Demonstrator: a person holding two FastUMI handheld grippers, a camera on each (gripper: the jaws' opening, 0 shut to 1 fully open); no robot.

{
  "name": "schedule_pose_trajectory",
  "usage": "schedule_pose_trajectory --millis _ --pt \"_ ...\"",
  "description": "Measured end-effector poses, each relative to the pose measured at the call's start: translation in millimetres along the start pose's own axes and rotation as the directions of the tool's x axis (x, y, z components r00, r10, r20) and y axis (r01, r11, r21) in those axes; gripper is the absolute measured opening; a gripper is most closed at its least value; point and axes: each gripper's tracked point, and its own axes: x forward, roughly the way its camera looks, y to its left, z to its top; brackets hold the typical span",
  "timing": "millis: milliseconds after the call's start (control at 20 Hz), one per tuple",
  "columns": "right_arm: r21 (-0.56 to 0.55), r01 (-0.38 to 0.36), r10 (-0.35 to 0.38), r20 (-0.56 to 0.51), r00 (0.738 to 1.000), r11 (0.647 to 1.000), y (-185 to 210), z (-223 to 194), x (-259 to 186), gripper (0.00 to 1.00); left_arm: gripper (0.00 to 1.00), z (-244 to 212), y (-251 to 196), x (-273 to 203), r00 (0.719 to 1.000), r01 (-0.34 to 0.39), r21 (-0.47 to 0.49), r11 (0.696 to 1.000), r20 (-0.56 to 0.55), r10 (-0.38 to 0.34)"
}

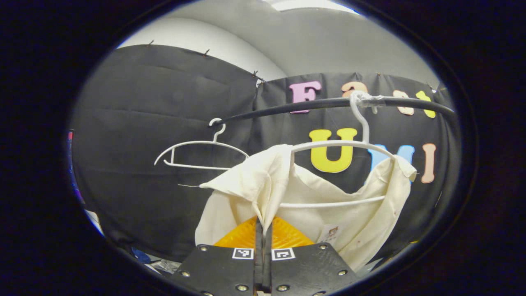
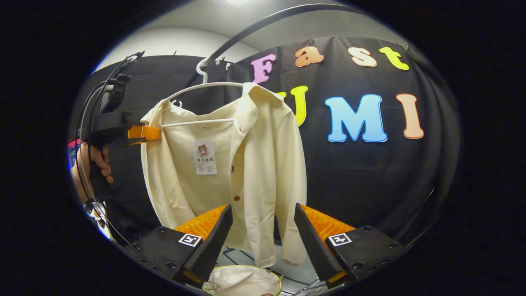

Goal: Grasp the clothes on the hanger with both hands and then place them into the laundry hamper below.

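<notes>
Shirt (image 2: 246, 164) is the whole story here: cream, buttoned, hanging on a white hanger (image 2: 205, 86) hooked over a dark curved rail (image 2: 254, 28).

Left gripper view is right up in the fabric. The left tongs (image 1: 263, 230) are clenched on a fold of the shirt's shoulder at about 6 o'clock, cloth pinched between both fingers. From here you also get a second, bare hanger (image 1: 197, 154) out at 9 o'clock on the same rail, plus tape wrapped where the shirt's hanger hook meets the rail at about 1 o'clock.

Right gripper view stands farther back and gets the shirt full length, with a label inside the collar area and dark buttons down the front. The right tongs (image 2: 263, 234) are released, spread wide with the shirt's lower hem hanging between the fingers, not touching as far as I can tell. Off at 9 o'clock you can see the left gripper from the side, pressed to the shirt's shoulder, with a hand (image 2: 92, 164) on its handle and cables running up.

Down at 6 o'clock there's the laundry hamper (image 2: 242, 279), pale with a yellowish rim, right below the hem.

Black cloth wall behind everything, pale ceiling above it.
</notes>
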Motion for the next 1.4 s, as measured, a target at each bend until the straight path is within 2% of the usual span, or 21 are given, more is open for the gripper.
schedule_pose_trajectory --millis 150,200,400,550,650,700,750,850,900,950,1050,1250,1350,1400 --pt "0.026 0.000 0.000 0.033 0.999 1.000 18.9 21.3 6.5 0.96 0.01 4.4 1.1 -11.2 0.998 0.056 -0.008 0.998 0.008 -0.056" --pt "0.032 0.008 -0.009 0.040 0.999 0.999 23.7 27.6 10.0 0.92 0.00 4.2 1.2 -13.4 0.997 0.076 -0.014 0.997 0.003 -0.076" --pt "0.053 0.052 -0.056 0.069 0.996 0.997 40.8 55.9 31.4 0.92 0.01 3.2 4.6 -13.7 0.989 0.143 -0.042 0.989 -0.025 -0.144" --pt "0.032 0.082 -0.084 0.067 0.994 0.996 50.9 69.1 51.9 0.92 0.00 3.2 3.9 -14.0 0.981 0.190 -0.076 0.979 -0.022 -0.192" --pt "0.009 0.105 -0.105 0.048 0.993 0.994 52.0 70.3 67.1 0.96 0.01 2.1 2.4 -13.3 0.977 0.211 -0.085 0.974 -0.014 -0.212" --pt "-0.003 0.120 -0.120 0.047 0.992 0.993 49.6 72.1 75.3 0.92 0.01 1.8 1.9 -11.3 0.976 0.217 -0.087 0.972 -0.013 -0.219" --pt "-0.017 0.145 -0.144 0.051 0.988 0.989 43.6 74.1 83.2 0.96 0.01 1.5 1.2 -10.5 0.975 0.222 -0.088 0.971 -0.010 -0.224" --pt "-0.026 0.186 -0.184 0.055 0.981 0.982 34.6 77.9 95.9 0.96 0.01 -0.2 1.5 -7.0 0.972 0.232 -0.098 0.968 -0.006 -0.234" --pt "-0.022 0.198 -0.197 0.057 0.979 0.980 33.1 79.5 102.3 0.93 0.01 -0.2 1.9 -6.9 0.971 0.238 -0.106 0.966 -0.006 -0.240" --pt "-0.020 0.211 -0.209 0.063 0.976 0.977 29.9 82.4 107.5 0.96 0.01 -1.3 2.6 -8.3 0.970 0.242 -0.113 0.964 -0.005 -0.244" --pt "-0.031 0.244 -0.241 0.084 0.967 0.969 21.1 89.5 116.6 0.96 0.01 -2.6 2.4 -8.8 0.969 0.245 -0.117 0.962 -0.003 -0.247" --pt "-0.056 0.272 -0.266 0.100 0.959 0.961 3.5 94.9 136.1 0.96 0.00 -6.4 1.3 -7.6 0.968 0.246 -0.121 0.962 -0.012 -0.249" --pt "-0.047 0.259 -0.253 0.101 0.962 0.965 3.5 97.0 143.3 0.83 0.01 -6.5 3.7 -8.9 0.970 0.241 -0.119 0.963 -0.011 -0.244" --pt "-0.039 0.223 -0.218 0.101 0.971 0.974 9.7 96.5 145.5 0.64 0.01 -5.5 5.6 -9.1 0.971 0.238 -0.114 0.965 -0.008 -0.240"
